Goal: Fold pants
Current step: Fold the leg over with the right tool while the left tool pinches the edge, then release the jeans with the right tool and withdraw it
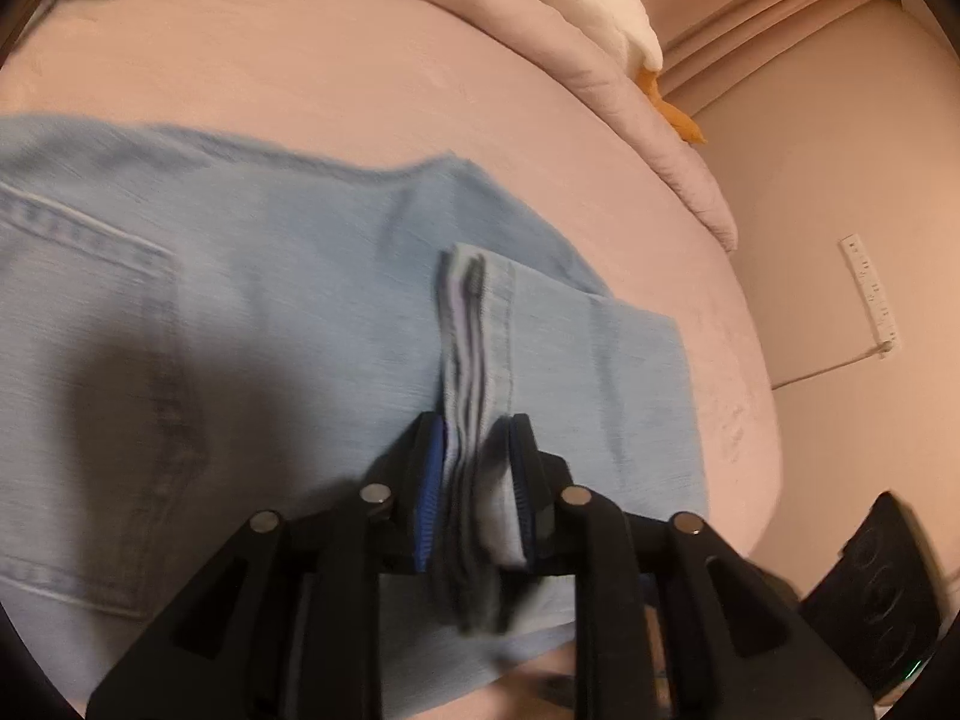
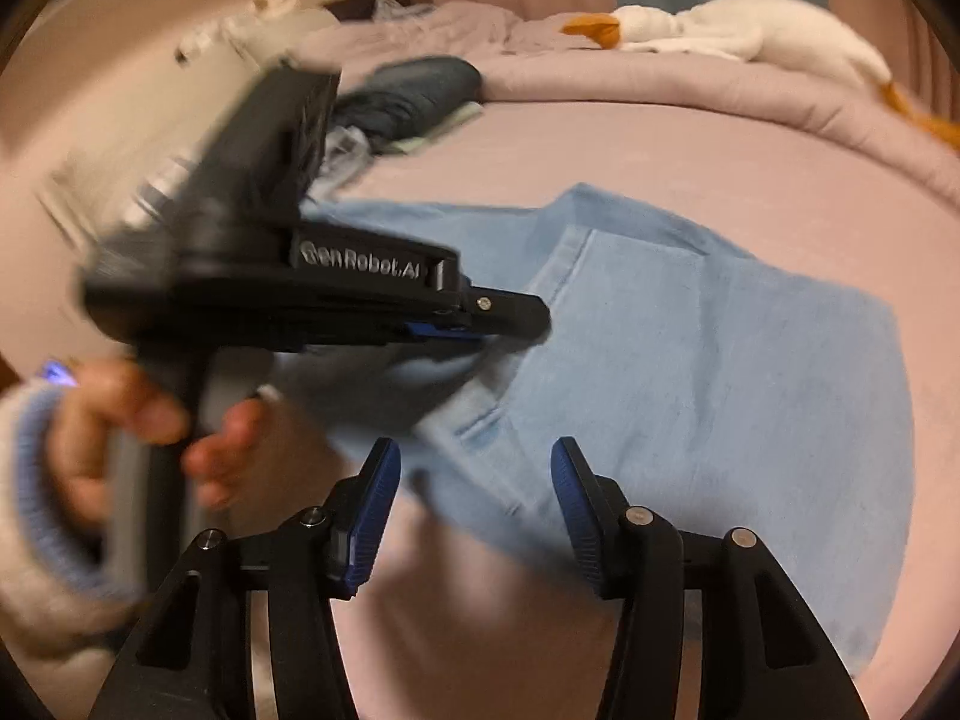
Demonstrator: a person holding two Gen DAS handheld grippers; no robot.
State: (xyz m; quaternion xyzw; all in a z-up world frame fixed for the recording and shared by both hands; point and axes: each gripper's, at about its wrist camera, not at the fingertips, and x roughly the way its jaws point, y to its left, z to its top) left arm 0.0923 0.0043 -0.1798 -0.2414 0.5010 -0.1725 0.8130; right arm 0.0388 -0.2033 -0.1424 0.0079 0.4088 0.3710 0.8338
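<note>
Light blue denim pants [image 1: 270,300] lie spread on a pink bed, a back pocket showing at the left. My left gripper [image 1: 477,426] is shut on the stacked leg hems [image 1: 474,330], which hang over the seat part of the pants. In the right wrist view the same pants [image 2: 690,360] lie folded across the bed. There my left gripper [image 2: 510,324] comes in from the left, held by a hand [image 2: 138,414], with denim pinched at its tip. My right gripper [image 2: 474,450] stands open just above the near edge of the pants, with nothing between its fingers.
The pink sheet [image 1: 360,60] ends at a rolled pink quilt [image 2: 660,84] along the far side. A white plush goose [image 2: 750,30] lies on the quilt. A dark heap of clothes [image 2: 408,96] sits at the far left. A black device [image 1: 882,588] lies beyond the bed's right edge.
</note>
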